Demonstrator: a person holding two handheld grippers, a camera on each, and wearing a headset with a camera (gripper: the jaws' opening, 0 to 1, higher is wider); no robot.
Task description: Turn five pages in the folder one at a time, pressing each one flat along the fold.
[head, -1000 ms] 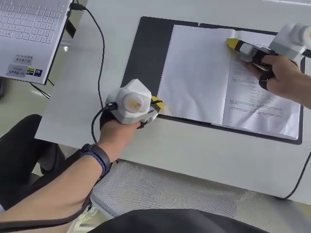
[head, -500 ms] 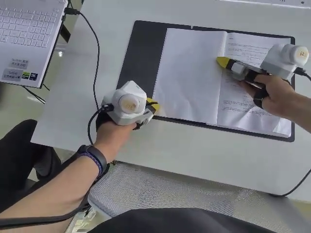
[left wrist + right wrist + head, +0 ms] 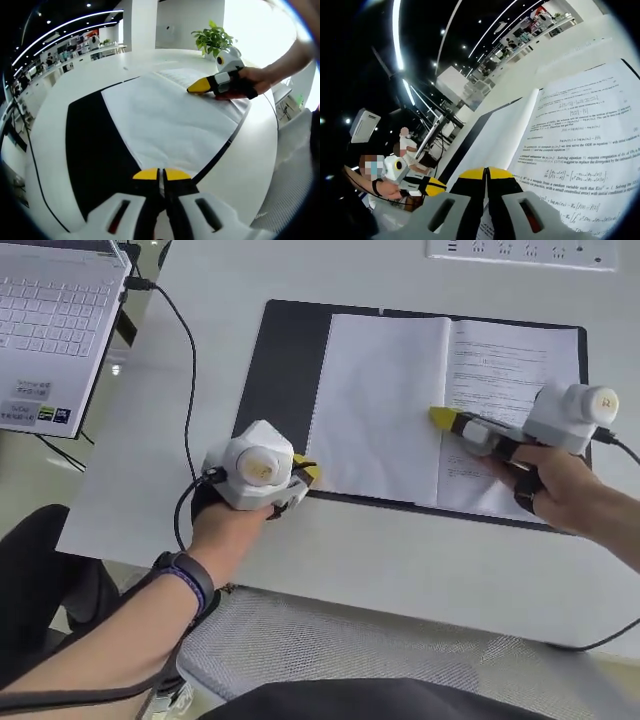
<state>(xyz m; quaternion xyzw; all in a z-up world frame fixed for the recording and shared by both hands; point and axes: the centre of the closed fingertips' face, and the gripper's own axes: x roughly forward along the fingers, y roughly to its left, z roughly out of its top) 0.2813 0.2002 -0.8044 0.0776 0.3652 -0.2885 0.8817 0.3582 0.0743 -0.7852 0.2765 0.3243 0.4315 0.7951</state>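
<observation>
A white, open laptop (image 3: 55, 320) with pale keys sits at the far left corner of the white tabletop (image 3: 400, 560). A thin black cable (image 3: 192, 390) runs from its right side across the table. A white power strip (image 3: 520, 252) lies at the far edge, and a grey mesh seat (image 3: 330, 640) shows below the near edge. A leafy green potted plant (image 3: 212, 37) stands beyond the table.

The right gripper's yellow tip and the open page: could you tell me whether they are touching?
Touching. In the left gripper view, the right gripper lies with its shut yellow tip flat on the white page, with no gap beneath it.
</observation>
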